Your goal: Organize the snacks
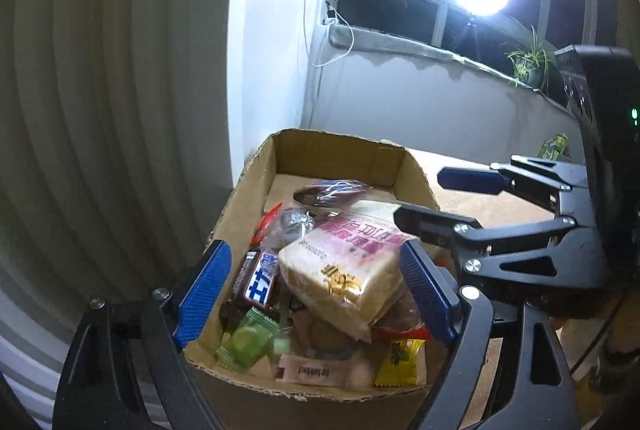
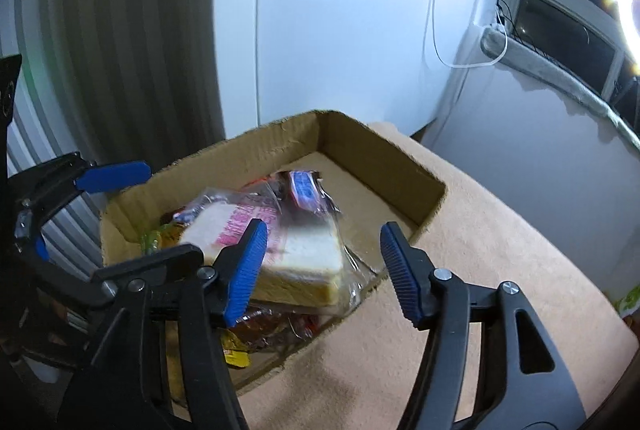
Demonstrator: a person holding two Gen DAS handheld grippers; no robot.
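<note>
snacks (image 1: pixel 320 294) heaped in box (image 1: pixel 340 146); both claws spread, empty; plant (image 1: pixel 530 64) left view only.

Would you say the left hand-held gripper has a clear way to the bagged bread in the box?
Probably yes: the left hand-held gripper is open over the cardboard box, and the bagged bread lies uncovered on top.

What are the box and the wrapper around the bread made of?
The box looks like plain brown corrugated cardboard, matt, with ragged torn edges along its rim. The bread wrapper seems to be thin clear plastic film, glossy and crinkled, printed in pink; the slices show through it.
</note>
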